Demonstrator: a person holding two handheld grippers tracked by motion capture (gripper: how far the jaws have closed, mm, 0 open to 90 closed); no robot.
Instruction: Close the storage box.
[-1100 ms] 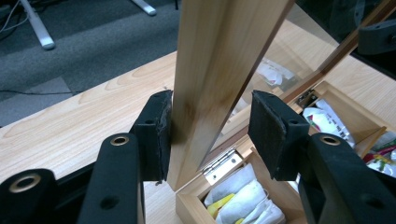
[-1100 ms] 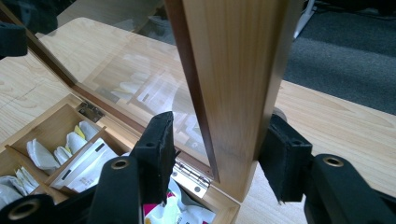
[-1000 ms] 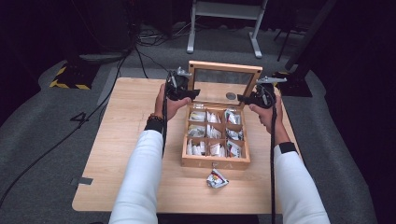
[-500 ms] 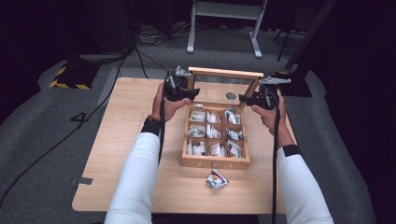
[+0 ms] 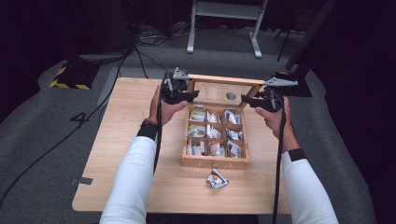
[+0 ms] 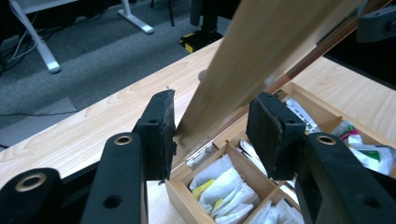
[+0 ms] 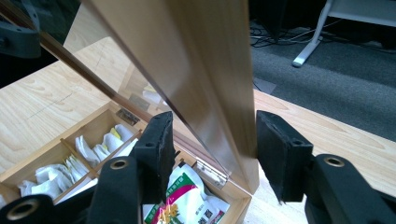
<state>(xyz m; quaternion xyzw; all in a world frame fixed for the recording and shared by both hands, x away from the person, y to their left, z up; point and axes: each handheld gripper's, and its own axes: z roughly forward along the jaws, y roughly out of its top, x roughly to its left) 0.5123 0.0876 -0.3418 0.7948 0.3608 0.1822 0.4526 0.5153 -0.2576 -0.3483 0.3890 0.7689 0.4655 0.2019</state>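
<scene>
High view: left gripper (image 5: 190, 95) and right gripper (image 5: 246, 101) flanking upright lid (image 5: 224, 80).

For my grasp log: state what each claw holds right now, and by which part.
Neither is clamped. The left claw and right claw stand open astride the side edges of the wooden box's raised lid, near its hinges; the left's one pad may touch it.

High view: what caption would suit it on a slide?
Two hand-held grippers, left and right, flank the raised lid of a wooden tea box.
</scene>
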